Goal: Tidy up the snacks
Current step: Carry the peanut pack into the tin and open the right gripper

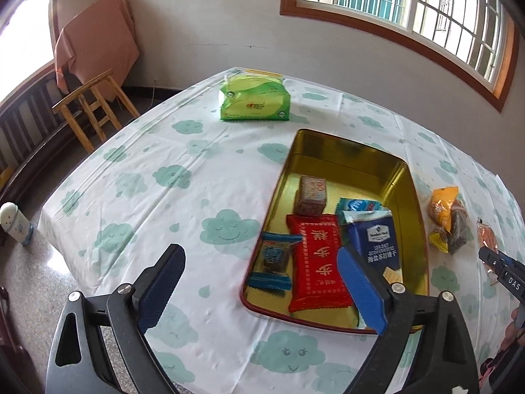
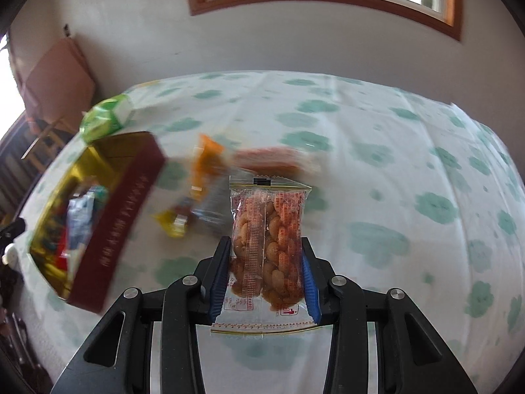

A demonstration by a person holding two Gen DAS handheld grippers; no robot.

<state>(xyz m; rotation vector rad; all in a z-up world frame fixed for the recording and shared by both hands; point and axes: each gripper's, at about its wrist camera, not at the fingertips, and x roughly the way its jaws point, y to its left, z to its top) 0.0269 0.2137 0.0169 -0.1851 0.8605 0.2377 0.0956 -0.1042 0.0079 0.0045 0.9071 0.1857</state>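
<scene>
The right gripper (image 2: pixel 265 252) clamps a clear peanut packet (image 2: pixel 267 246) upright between its blue pads, above the tablecloth (image 2: pixel 393 170). The left gripper (image 1: pixel 259 264) hangs wide apart and empty over the gold tin (image 1: pixel 407 197), whose snacks lie at 12 o'clock from it. Loose snacks (image 2: pixel 203 190) at the packet's 10 o'clock are motion-blurred; the tissue pack (image 1: pixel 254 98) sits farthest.

Daylight from the barred window (image 1: pixel 403 6) fills both views, blown out white at the panes. The gold tin (image 1: pixel 407 190) glints. The left view is sharp; the right view smears the tin (image 2: pixel 108 223), with only the peanut packet (image 2: pixel 267 229) crisp. Edges bend and darken.
</scene>
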